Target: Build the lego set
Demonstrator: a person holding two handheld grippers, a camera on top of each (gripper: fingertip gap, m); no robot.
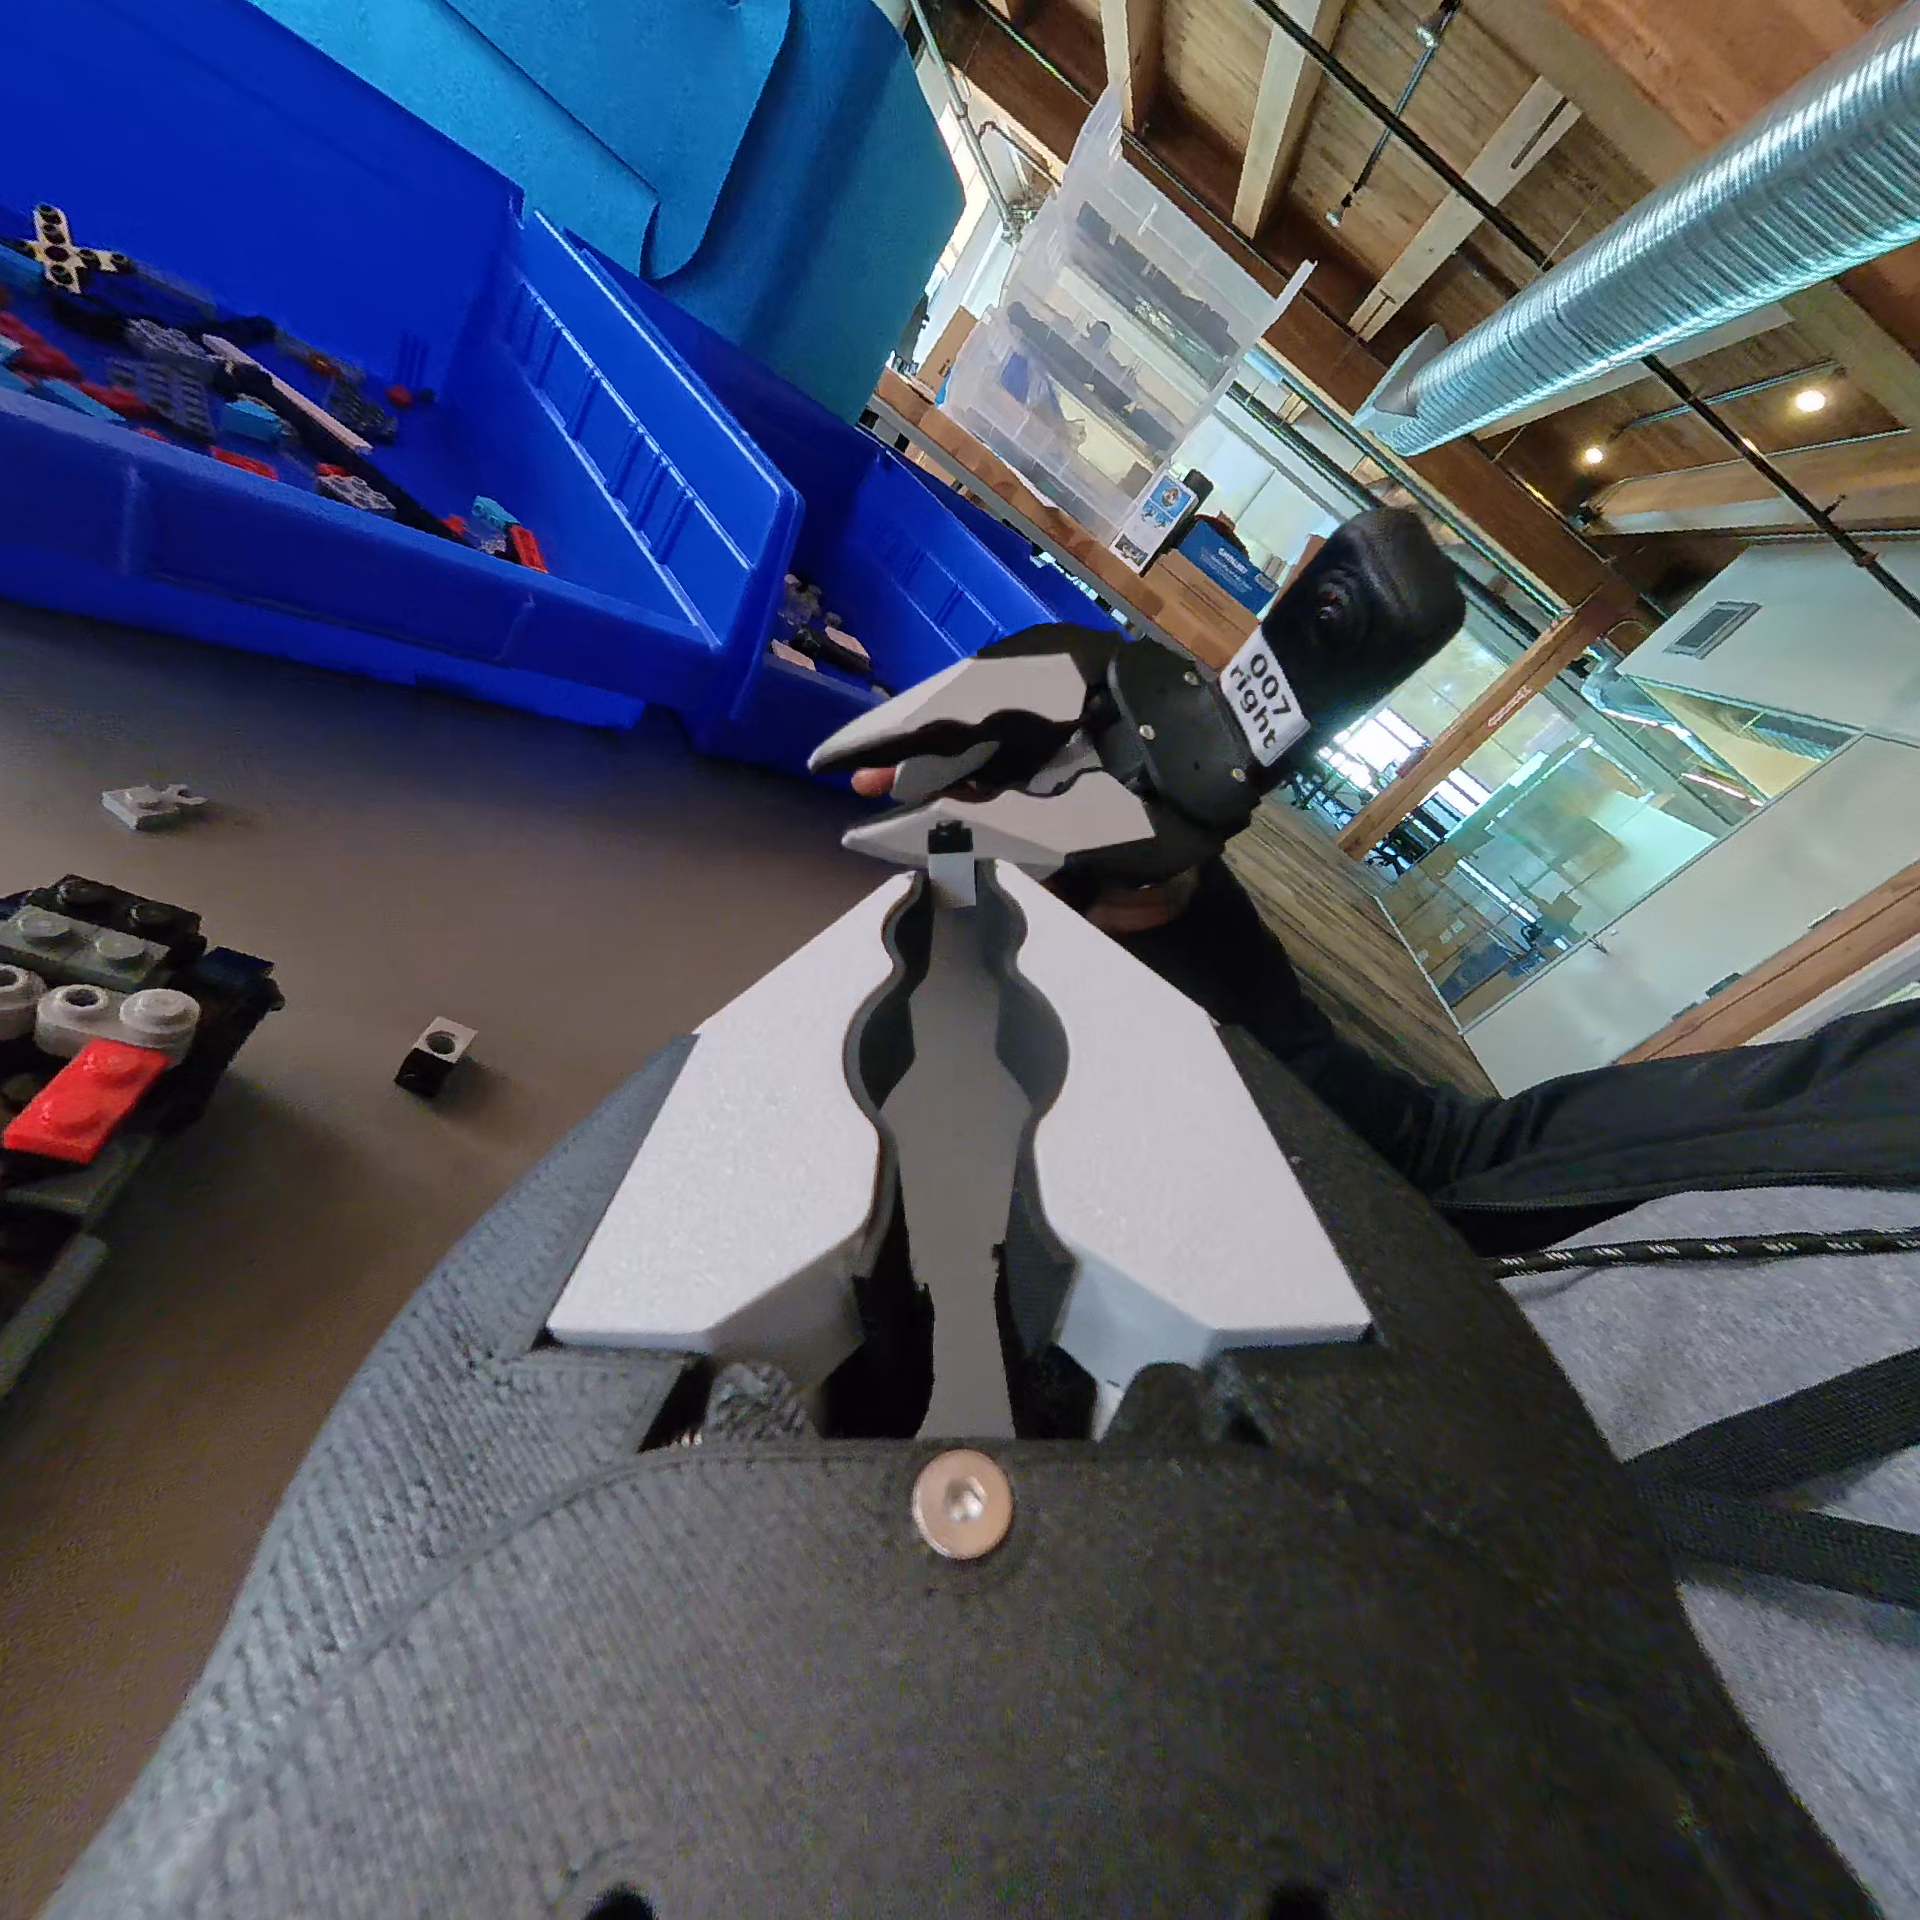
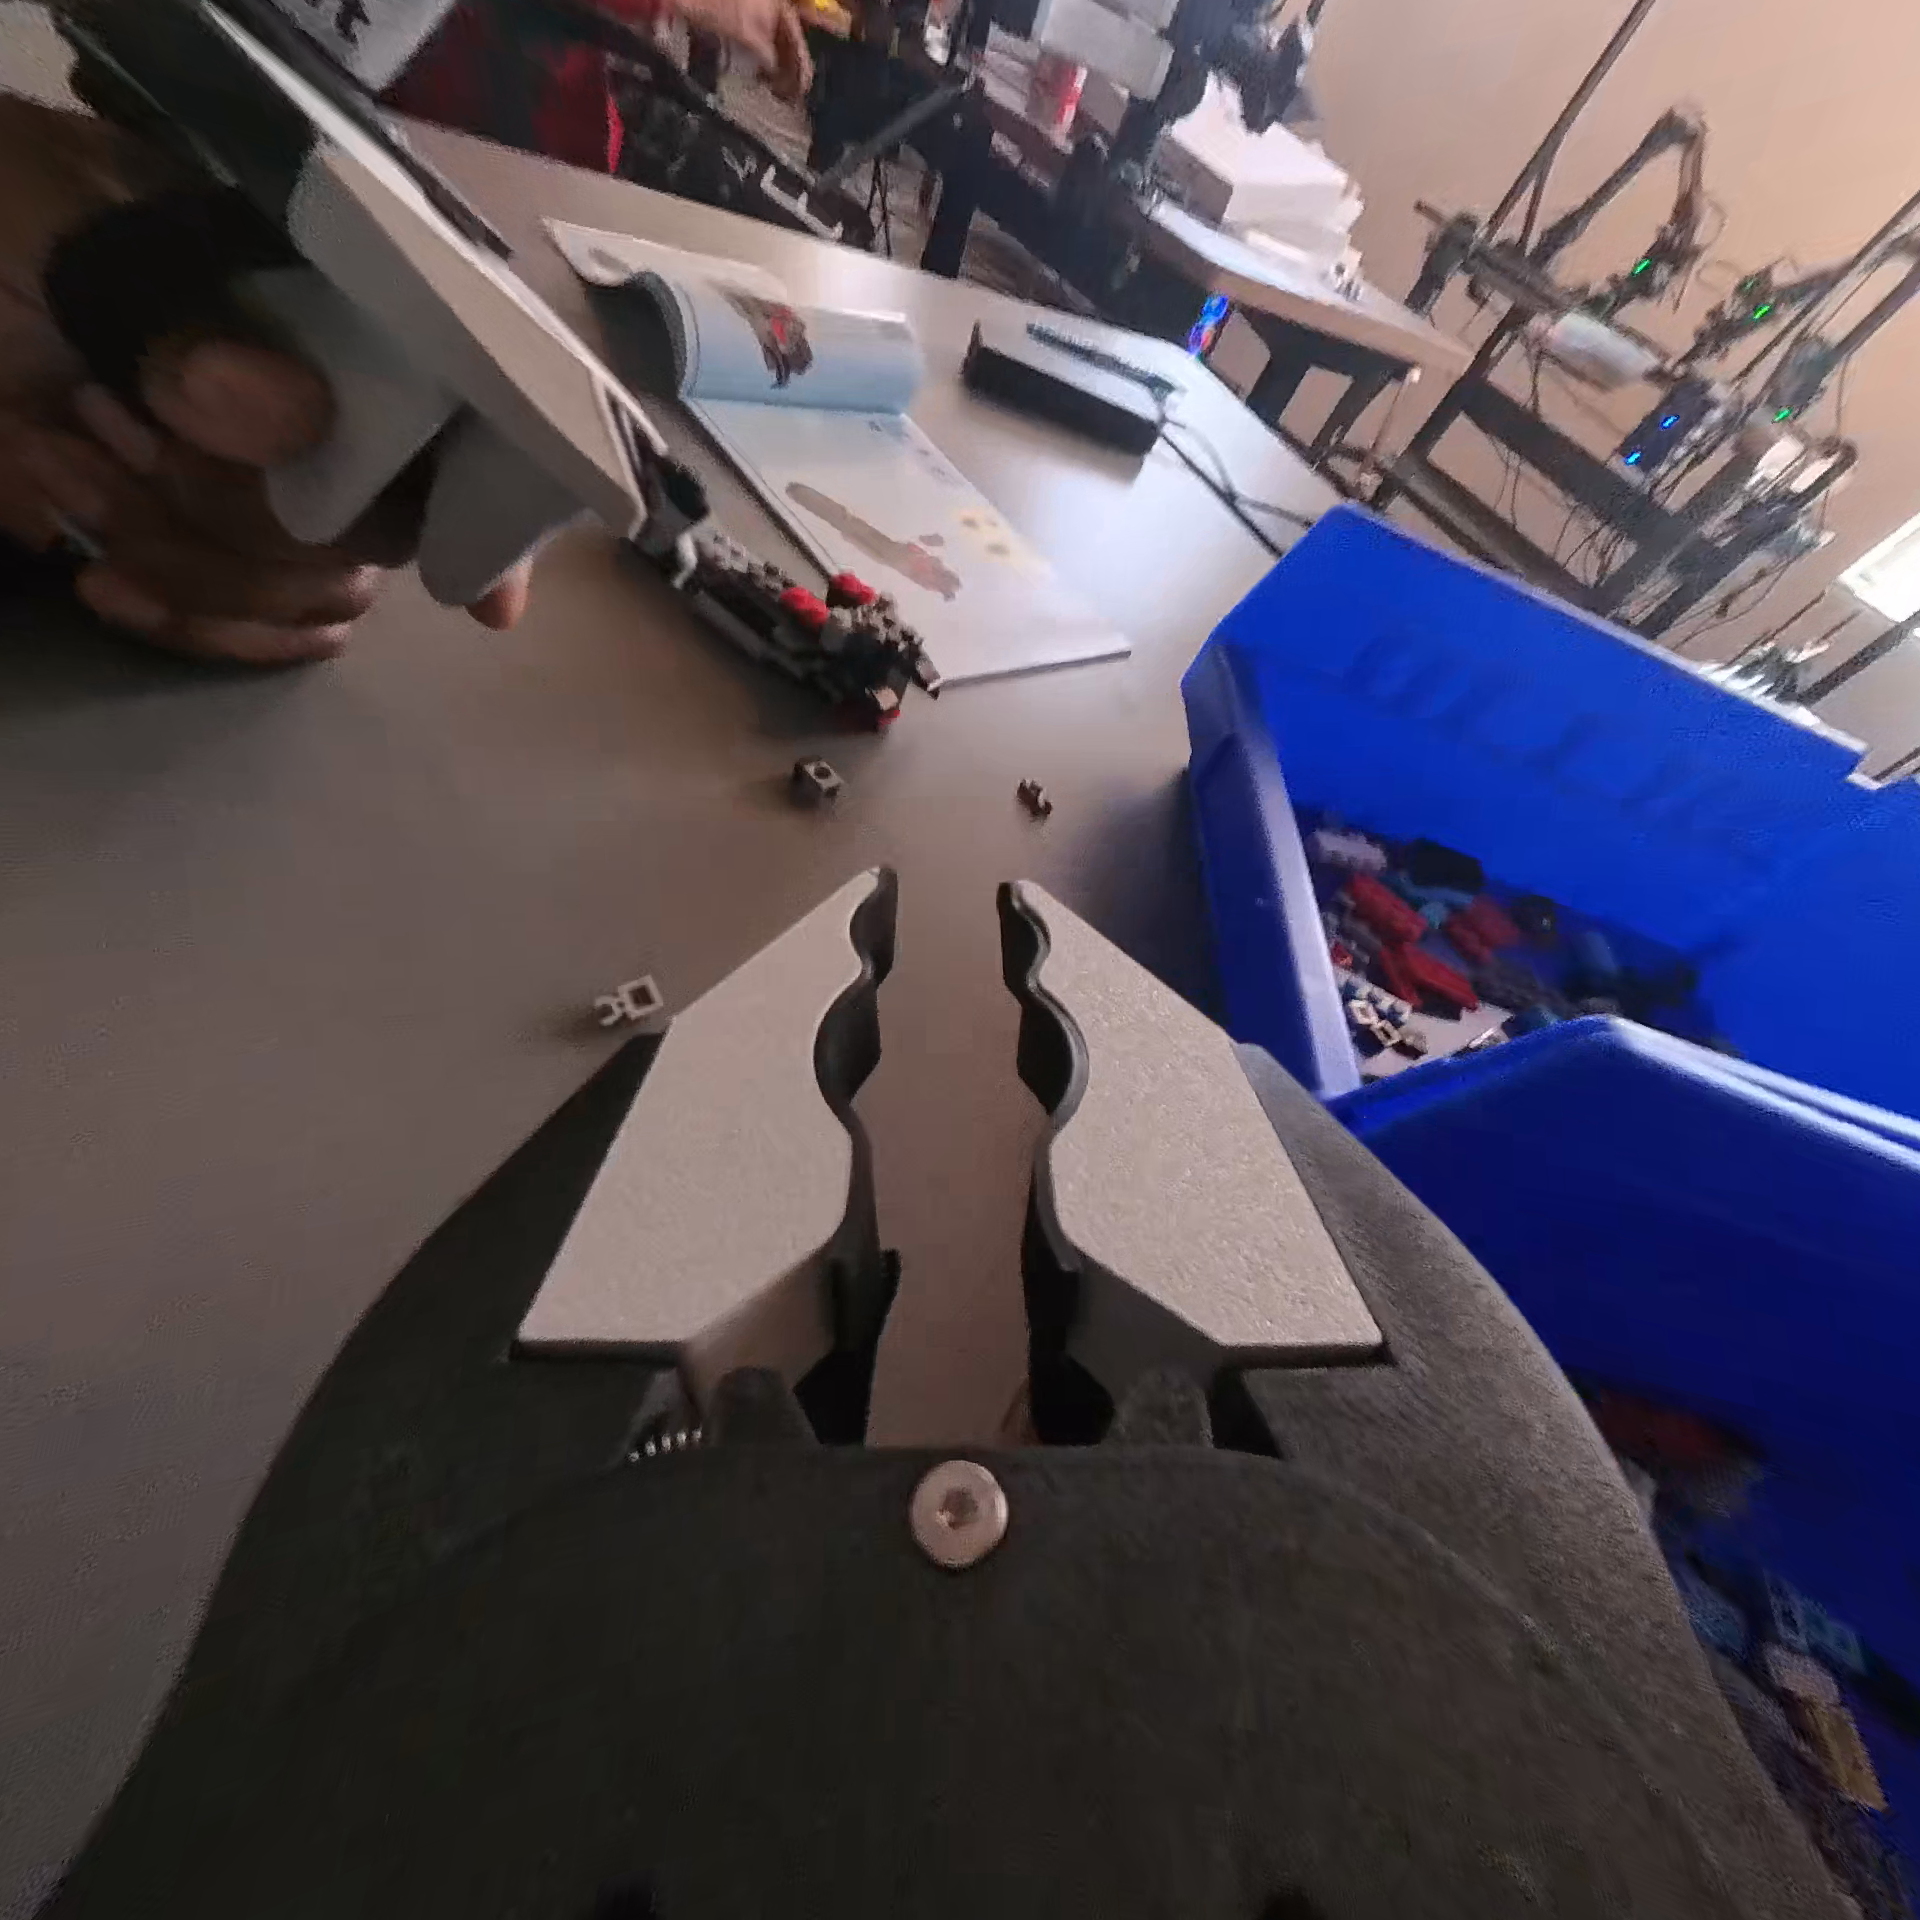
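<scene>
Left hand-held gripper [image 1: 954, 888] pinches small grey piece [image 1: 954, 878] — right hand-held gripper [image 2: 945, 894] (parted) empty.

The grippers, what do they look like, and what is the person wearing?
Each gripper, left gripper and right gripper, has a rough black body with a silver screw, plus two pointed pale grey fingers with wavy dark inner edges. The right one carries a rounded black camera and a white label. The person wears a black sleeve.

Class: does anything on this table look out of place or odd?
Three small loose pieces lie scattered on the grey table, outside the blue bins and apart from the model. Nothing looks damaged.
</scene>
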